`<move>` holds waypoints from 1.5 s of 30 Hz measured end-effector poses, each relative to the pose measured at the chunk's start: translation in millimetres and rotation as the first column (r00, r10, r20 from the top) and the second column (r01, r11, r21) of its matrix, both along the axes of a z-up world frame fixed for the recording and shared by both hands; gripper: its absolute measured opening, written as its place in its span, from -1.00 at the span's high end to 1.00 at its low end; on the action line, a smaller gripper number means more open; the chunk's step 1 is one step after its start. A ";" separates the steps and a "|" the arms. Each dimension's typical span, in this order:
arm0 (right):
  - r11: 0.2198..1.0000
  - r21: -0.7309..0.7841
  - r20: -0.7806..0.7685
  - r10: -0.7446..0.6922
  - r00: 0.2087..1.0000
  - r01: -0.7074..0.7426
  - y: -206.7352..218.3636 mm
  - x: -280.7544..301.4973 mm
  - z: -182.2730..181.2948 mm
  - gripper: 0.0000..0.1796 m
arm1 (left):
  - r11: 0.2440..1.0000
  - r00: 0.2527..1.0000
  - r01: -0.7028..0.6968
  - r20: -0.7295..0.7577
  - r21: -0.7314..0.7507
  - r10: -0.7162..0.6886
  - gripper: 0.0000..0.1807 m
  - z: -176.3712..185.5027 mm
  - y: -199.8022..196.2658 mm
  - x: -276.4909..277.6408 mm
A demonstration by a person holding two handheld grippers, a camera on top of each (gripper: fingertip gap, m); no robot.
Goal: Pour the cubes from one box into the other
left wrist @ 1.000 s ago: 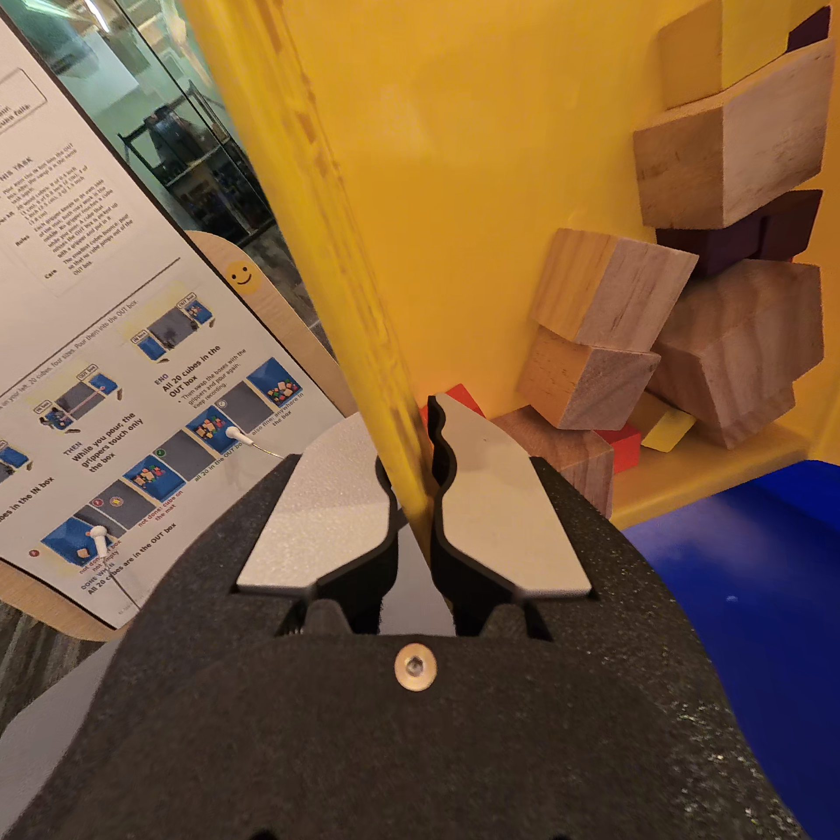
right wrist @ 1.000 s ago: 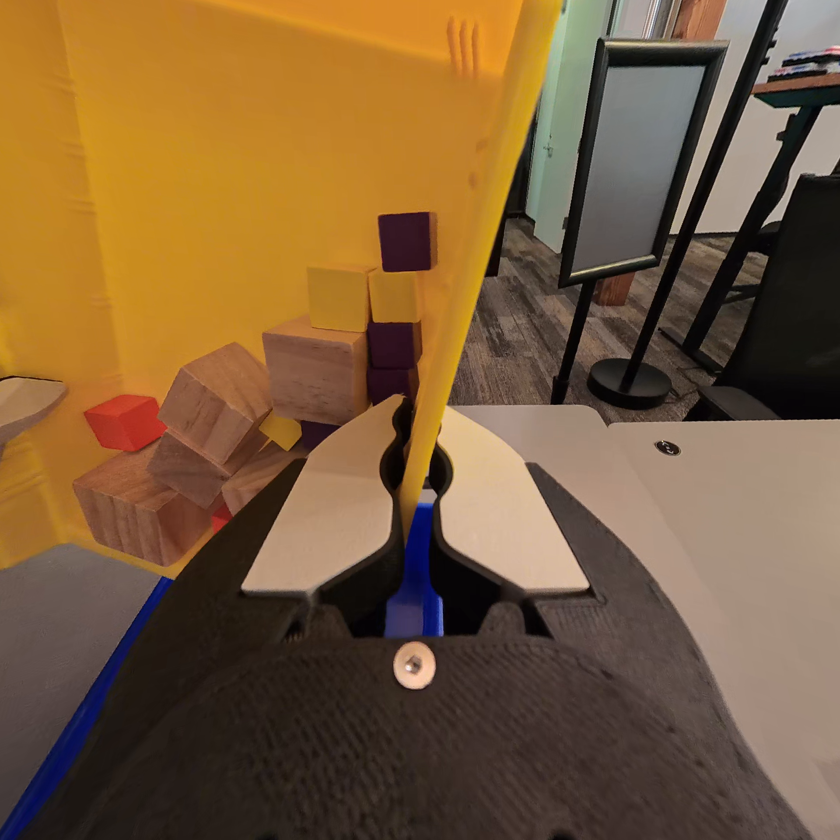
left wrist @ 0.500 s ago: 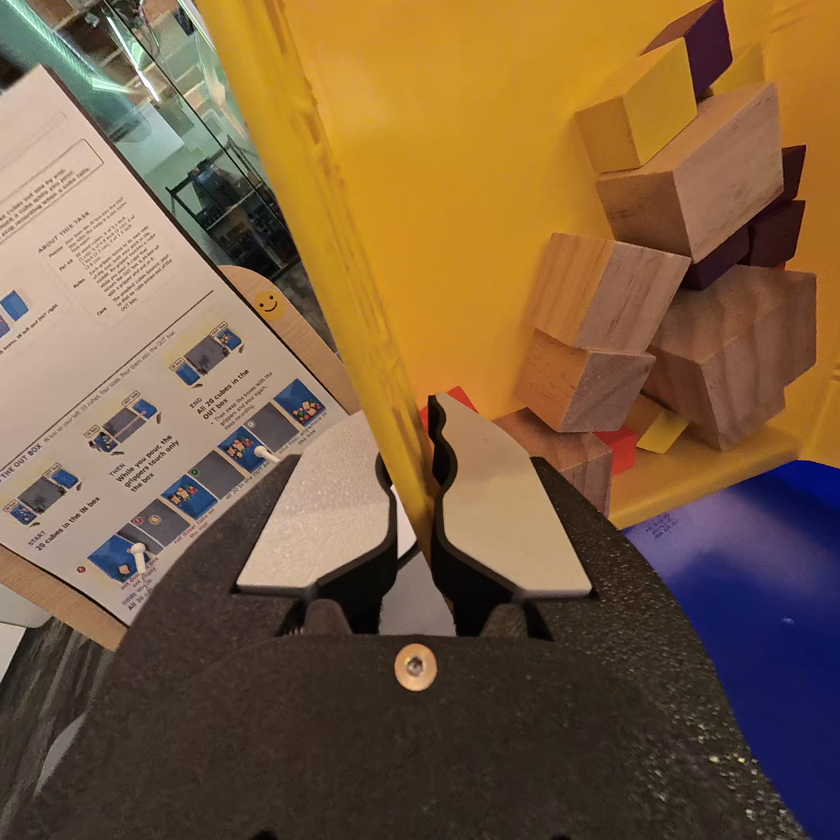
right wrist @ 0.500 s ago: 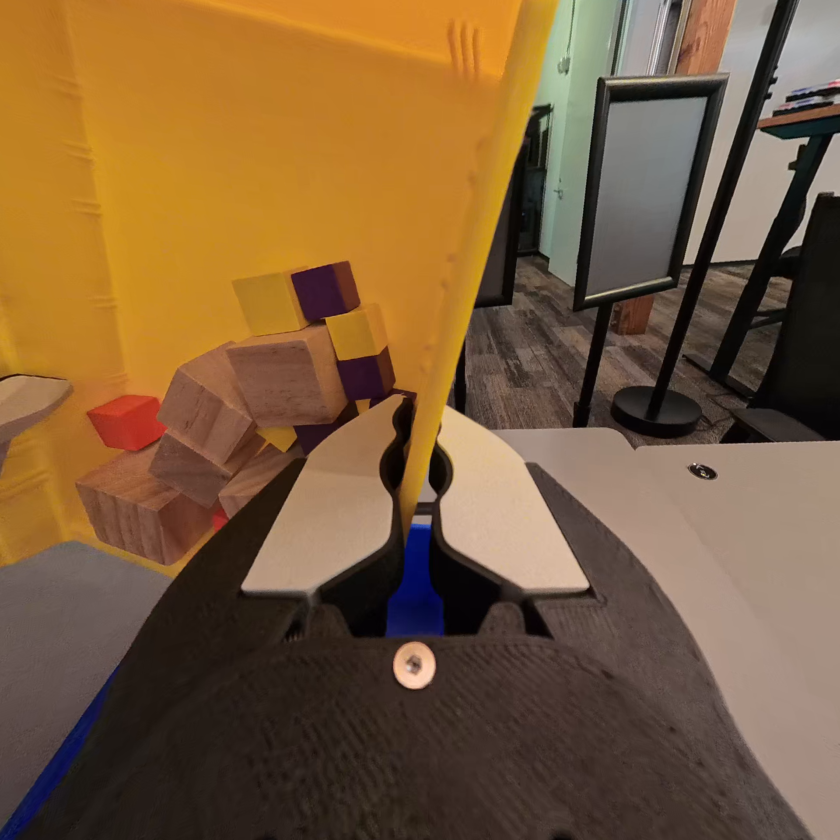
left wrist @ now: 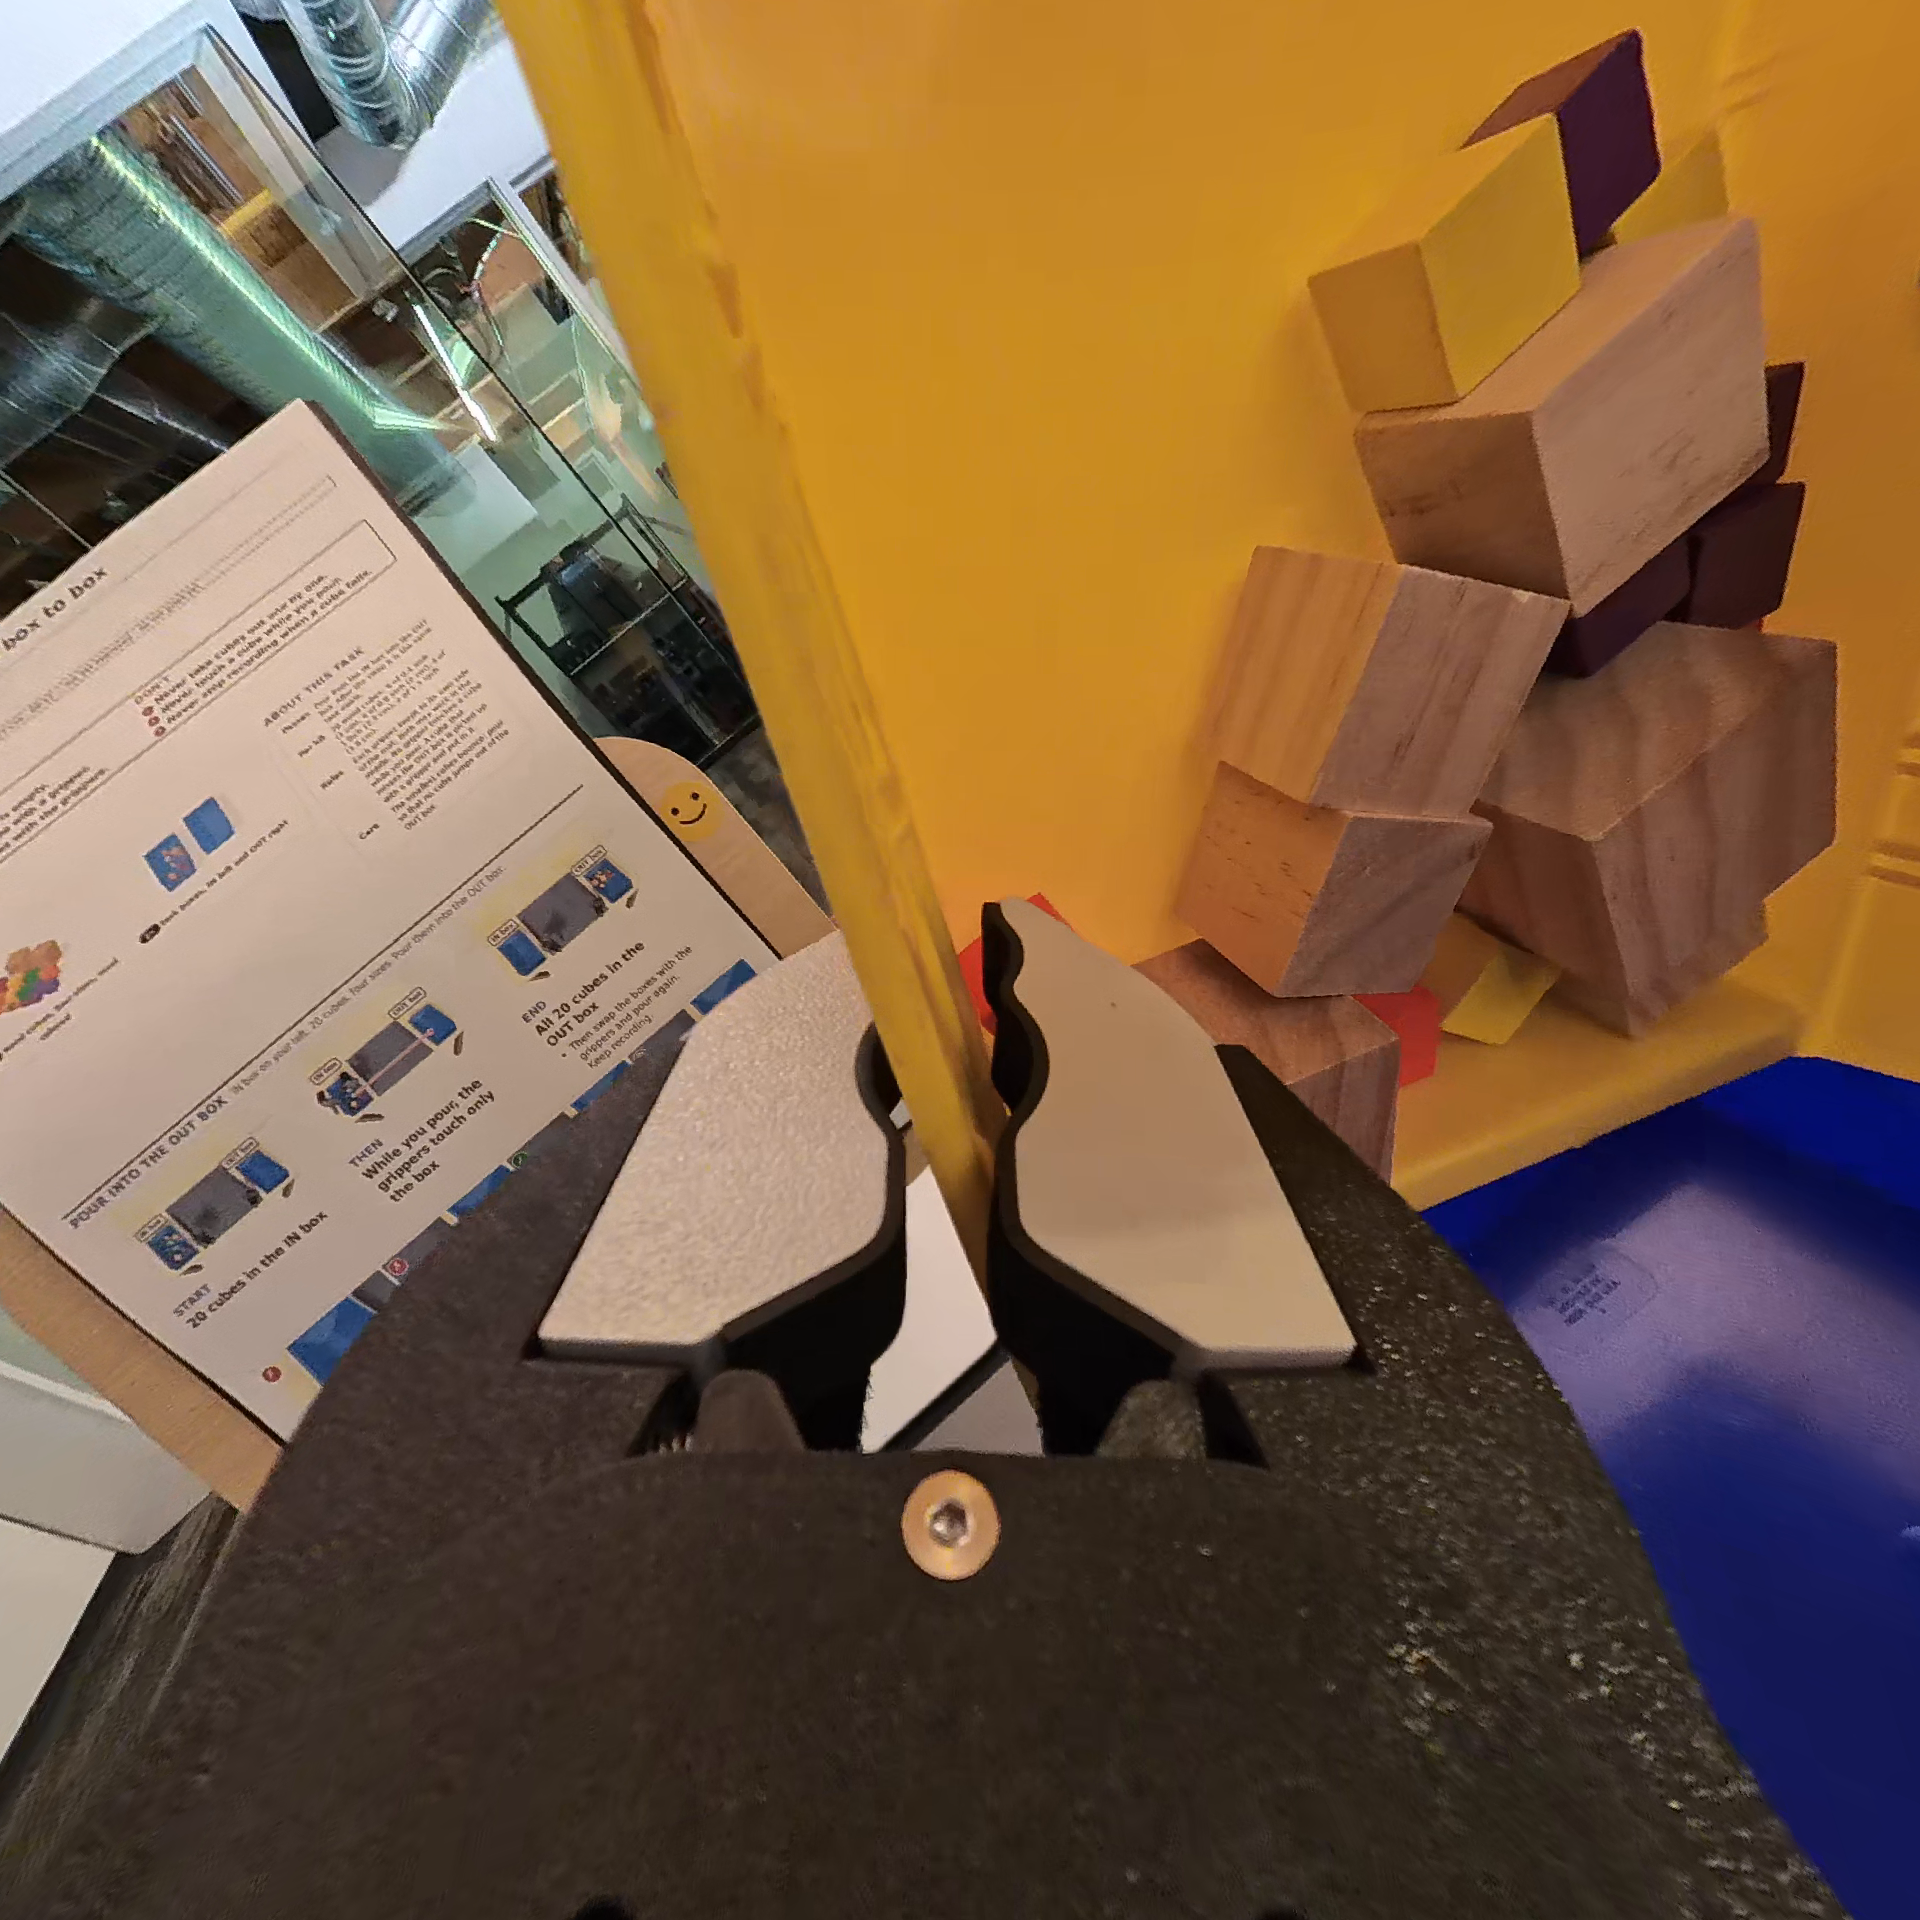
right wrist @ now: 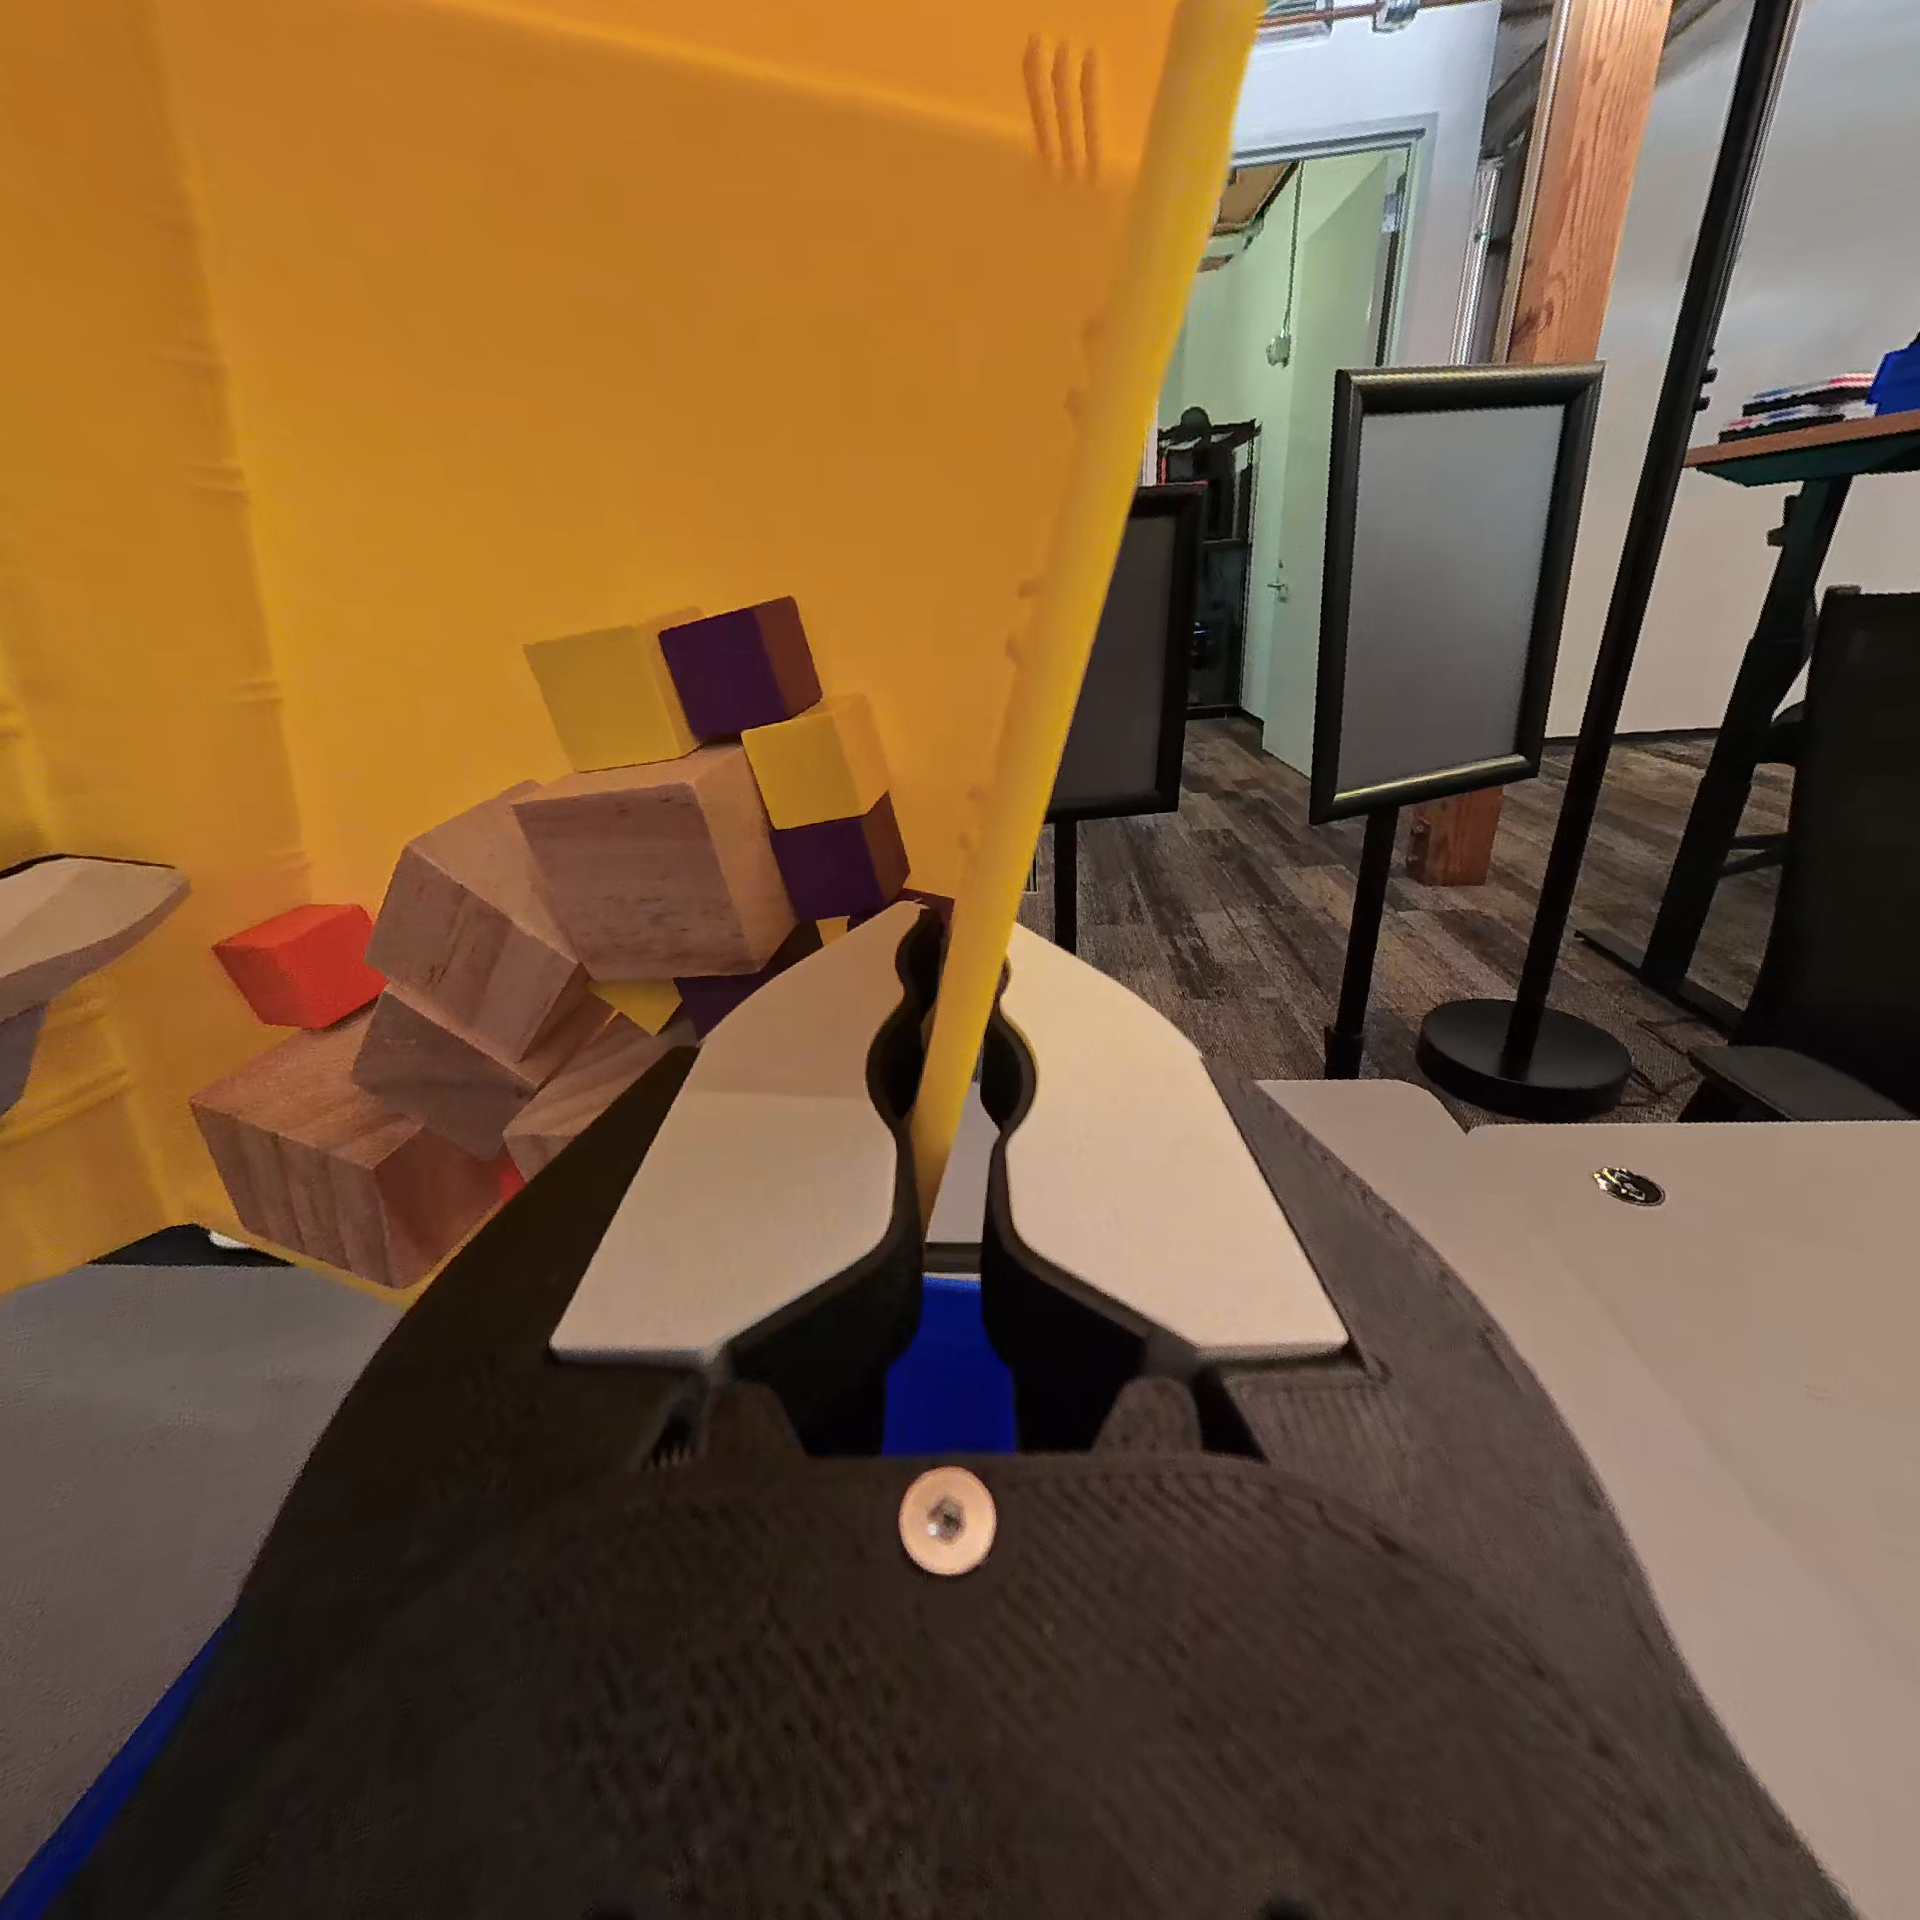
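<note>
I hold a yellow box (left wrist: 1018, 436) tipped steeply, open side toward me. My left gripper (left wrist: 940, 997) is shut on its left wall. My right gripper (right wrist: 961, 987) is shut on its right wall (right wrist: 1081, 540). Wooden cubes (left wrist: 1382, 696), with yellow (left wrist: 1455, 281), purple and red ones, are piled against the box's low edge; in the right wrist view the pile (right wrist: 623, 873) leans left. The blue box (left wrist: 1704, 1382) lies just below that edge, and its rim (right wrist: 951, 1371) shows between my right fingers. The left gripper's fingertip (right wrist: 73, 914) shows at the left edge.
A white instruction board (left wrist: 312, 914) stands at the left behind the yellow box. The grey table (right wrist: 1662, 1351) runs to the right. Black sign stands (right wrist: 1444, 623) and a dark chair (right wrist: 1860, 831) stand on the floor beyond the table.
The yellow box has tipped further. The small yellow and purple cubes at the top of the pile have slid and toppled toward the low edge. Both grippers kept their hold.
</note>
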State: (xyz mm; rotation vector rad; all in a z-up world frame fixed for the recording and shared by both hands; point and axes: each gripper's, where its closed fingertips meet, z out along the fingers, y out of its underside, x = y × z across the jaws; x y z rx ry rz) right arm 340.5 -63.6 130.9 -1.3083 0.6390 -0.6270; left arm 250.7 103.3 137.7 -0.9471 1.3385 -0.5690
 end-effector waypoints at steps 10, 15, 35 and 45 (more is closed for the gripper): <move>0.999 0.035 0.031 -0.005 1.000 0.004 -1.7 0.3 1.6 0.95 | 1.000 1.000 0.012 0.029 0.018 -0.013 0.87 3.7 -3.6 -0.6; 0.999 0.039 0.024 -0.006 1.000 0.005 -3.1 2.7 -0.2 0.95 | 1.000 1.000 0.014 0.010 0.025 -0.014 0.85 0.3 -4.9 1.7; 1.000 0.024 0.025 -0.005 1.000 0.005 -2.8 4.8 -2.7 0.95 | 1.000 1.000 0.019 0.005 0.016 -0.019 0.85 -2.6 -4.7 3.9; 1.000 0.007 -0.003 -0.010 1.000 0.010 -7.3 11.3 -9.1 0.95 | 0.999 0.999 0.030 -0.026 0.015 -0.030 0.84 -10.5 -9.4 10.2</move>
